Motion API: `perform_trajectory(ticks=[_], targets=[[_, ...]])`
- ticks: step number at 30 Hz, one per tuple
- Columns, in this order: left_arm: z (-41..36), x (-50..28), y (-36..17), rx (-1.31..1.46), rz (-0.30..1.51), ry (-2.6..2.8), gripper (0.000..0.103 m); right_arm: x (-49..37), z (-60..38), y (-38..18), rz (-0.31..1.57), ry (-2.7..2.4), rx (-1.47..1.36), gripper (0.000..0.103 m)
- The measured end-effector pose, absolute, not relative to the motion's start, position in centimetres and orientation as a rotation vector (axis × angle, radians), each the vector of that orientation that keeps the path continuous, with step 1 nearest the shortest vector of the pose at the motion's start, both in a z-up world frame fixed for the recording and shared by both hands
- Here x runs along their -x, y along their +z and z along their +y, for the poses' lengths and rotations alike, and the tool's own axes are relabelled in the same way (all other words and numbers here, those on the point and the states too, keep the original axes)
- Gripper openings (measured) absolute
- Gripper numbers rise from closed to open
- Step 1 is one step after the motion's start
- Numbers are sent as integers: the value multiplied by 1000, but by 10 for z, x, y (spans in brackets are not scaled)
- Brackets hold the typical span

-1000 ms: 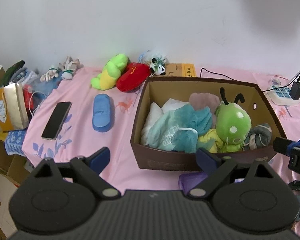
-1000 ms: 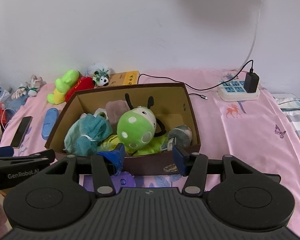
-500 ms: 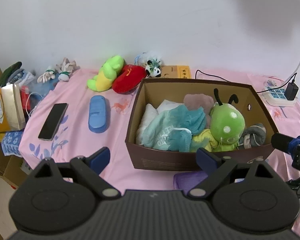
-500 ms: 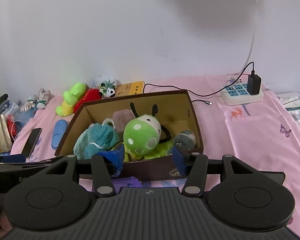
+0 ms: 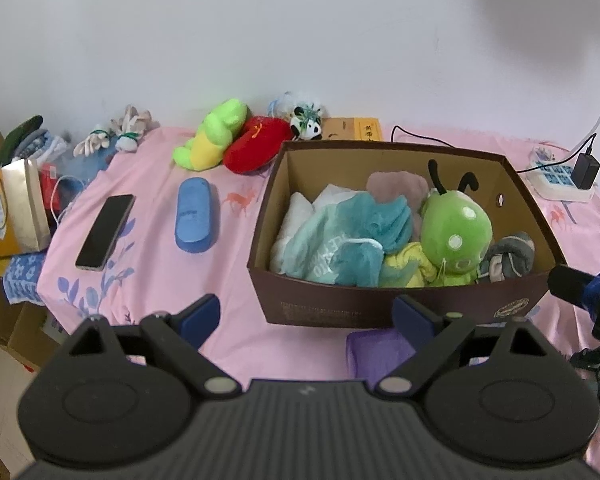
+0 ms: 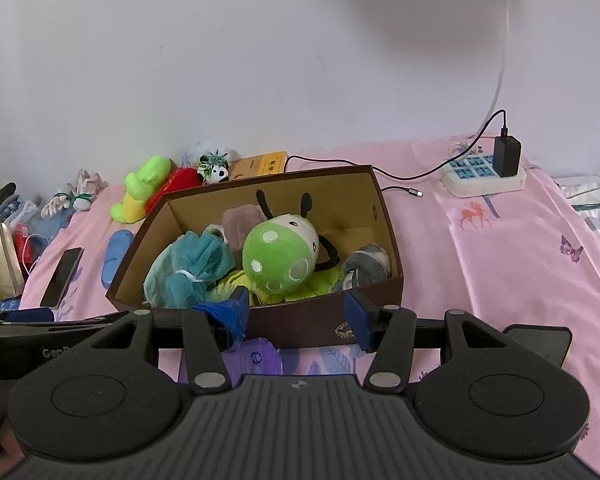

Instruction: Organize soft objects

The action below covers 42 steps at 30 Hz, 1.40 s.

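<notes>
brown box (image 5: 400,312) sits lower in the right view than before.

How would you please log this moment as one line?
box: holds green bug plush, cloths | left gripper: open, empty | right gripper: open, empty | plushies outside box

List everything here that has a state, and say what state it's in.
Cardboard box: open, filled with soft things.
Green bug plush: in the box.
Phone: screen dark, lying flat.
Charger: plugged into the power strip.
Left tongs: open, empty.
Right tongs: open, empty.
</notes>
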<state>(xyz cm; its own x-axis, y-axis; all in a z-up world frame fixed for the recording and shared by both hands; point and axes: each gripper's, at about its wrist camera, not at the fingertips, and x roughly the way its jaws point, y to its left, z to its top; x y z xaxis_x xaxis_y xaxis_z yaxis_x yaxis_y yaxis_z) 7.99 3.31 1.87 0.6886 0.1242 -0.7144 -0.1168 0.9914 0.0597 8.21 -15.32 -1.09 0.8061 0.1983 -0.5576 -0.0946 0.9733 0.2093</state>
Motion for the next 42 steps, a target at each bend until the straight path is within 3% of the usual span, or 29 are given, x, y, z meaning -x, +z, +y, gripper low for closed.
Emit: perform_trajectory(ticks=[42], targets=[[33, -80, 6, 1, 835, 134, 94, -74, -164, -18, 591, 170, -229, 37]])
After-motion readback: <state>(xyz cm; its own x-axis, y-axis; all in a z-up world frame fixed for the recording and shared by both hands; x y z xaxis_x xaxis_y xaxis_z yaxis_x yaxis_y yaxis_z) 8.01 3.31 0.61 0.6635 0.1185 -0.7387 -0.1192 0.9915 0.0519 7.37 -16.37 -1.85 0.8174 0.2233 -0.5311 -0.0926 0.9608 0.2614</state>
